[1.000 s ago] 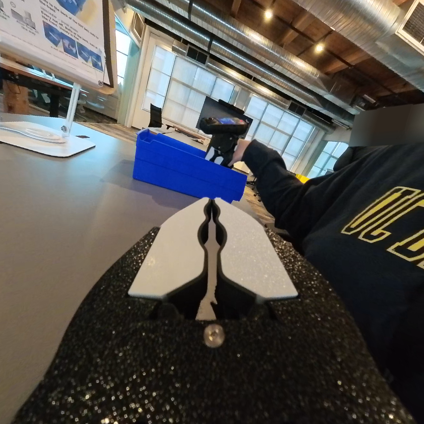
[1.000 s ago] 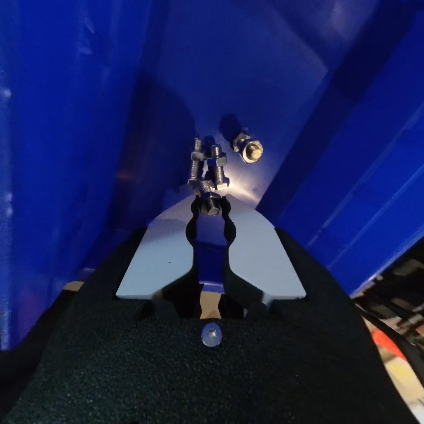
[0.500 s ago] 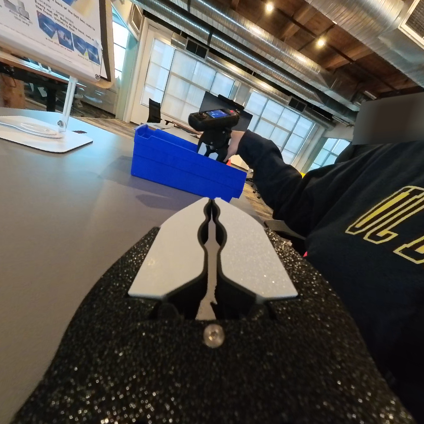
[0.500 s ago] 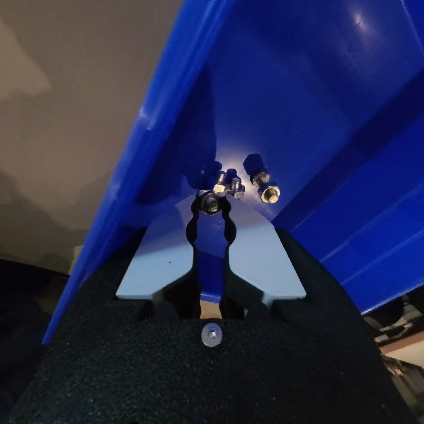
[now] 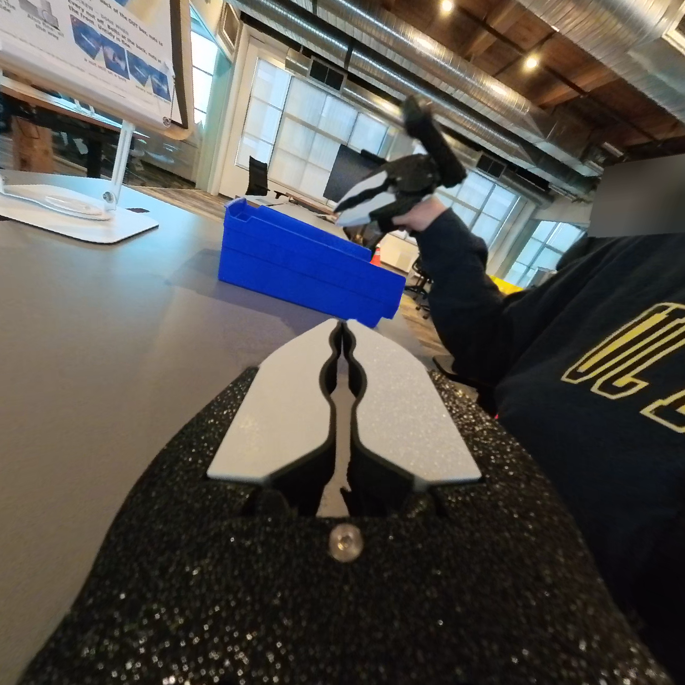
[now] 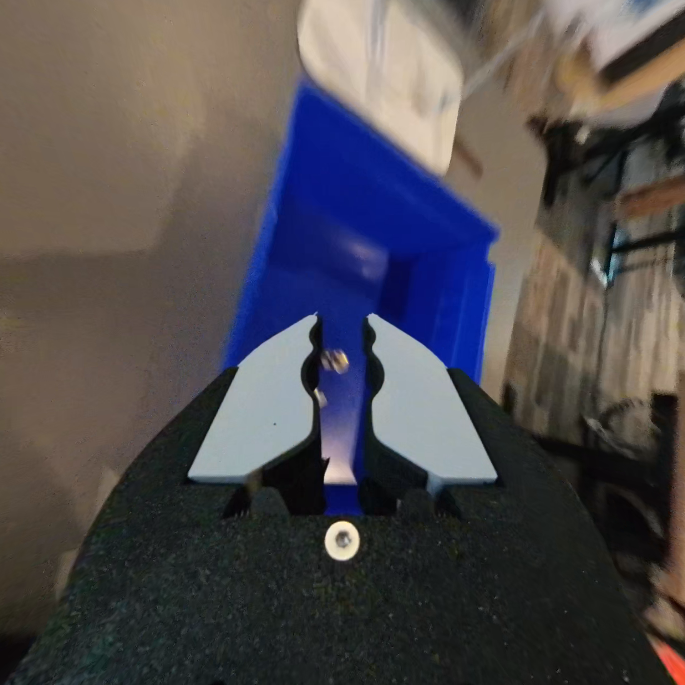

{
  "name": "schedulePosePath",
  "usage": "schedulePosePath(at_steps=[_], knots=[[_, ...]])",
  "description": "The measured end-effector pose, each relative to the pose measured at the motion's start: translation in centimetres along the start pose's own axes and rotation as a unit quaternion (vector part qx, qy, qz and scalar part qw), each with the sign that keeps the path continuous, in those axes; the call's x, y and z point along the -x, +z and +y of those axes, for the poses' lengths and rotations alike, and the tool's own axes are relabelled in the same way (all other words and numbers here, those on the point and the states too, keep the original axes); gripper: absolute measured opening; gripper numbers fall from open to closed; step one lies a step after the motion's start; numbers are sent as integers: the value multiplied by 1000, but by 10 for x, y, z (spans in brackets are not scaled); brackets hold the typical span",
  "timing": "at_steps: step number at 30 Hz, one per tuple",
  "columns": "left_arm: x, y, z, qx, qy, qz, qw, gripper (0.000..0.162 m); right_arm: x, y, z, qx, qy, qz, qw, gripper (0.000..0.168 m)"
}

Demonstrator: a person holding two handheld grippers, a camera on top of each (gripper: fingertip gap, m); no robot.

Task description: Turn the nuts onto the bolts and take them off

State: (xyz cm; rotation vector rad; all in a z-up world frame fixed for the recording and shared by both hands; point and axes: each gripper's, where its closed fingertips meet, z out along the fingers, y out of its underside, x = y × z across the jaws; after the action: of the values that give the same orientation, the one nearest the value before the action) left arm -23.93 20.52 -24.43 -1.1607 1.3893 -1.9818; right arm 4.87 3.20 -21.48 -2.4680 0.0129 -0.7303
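A blue bin stands on the grey table. My left gripper is shut and empty, low over the table and short of the bin. My right gripper is open and empty, raised above the bin; it also shows in the left wrist view, up over the bin's right end. Through the gap between its fingers I see blurred metal bolts with nuts on the bin floor below. The right wrist view is motion-blurred.
A white stand base carrying an instruction board sits at the table's far left. A person in a dark sweatshirt fills the right side, with a sleeve reaching over the table edge. Left tips to right tips: about 35 centimetres.
My right gripper has risen out of the bin, leaving the bolts behind, and its fingers stand wider apart. My left gripper has stayed shut and nearly still.
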Motion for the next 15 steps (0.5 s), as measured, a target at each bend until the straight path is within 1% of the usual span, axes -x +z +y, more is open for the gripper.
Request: schedulePosePath(at_steps=[1,2,4,6,8,10,13,15], knots=[[1,0,0,1,1,-4,1000,0,11,-8,-22,-70,19,0,997,19],[1,1,0,2,3,-8,1000,0,24,-15,-46,-145,40,-4,989,19],[3,1,1,3,7,-17,1000,0,65,-28,-88,-285,76,-44,955,19],[4,1,1,3,14,-28,1000,0,108,-30,-114,-376,99,-82,918,20],[6,1,0,3,22,-40,999,0,143,-18,-127,-419,108,-96,896,21],[9,0,0,5,29,-57,998,0,169,-3,-133,-439,106,-103,886,24],[11,2,-1,11,29,-77,997,0,187,2,-138,-445,106,-133,879,29],[9,4,-1,16,37,-89,995,0,186,1,-137,-462,111,-125,871,31]])
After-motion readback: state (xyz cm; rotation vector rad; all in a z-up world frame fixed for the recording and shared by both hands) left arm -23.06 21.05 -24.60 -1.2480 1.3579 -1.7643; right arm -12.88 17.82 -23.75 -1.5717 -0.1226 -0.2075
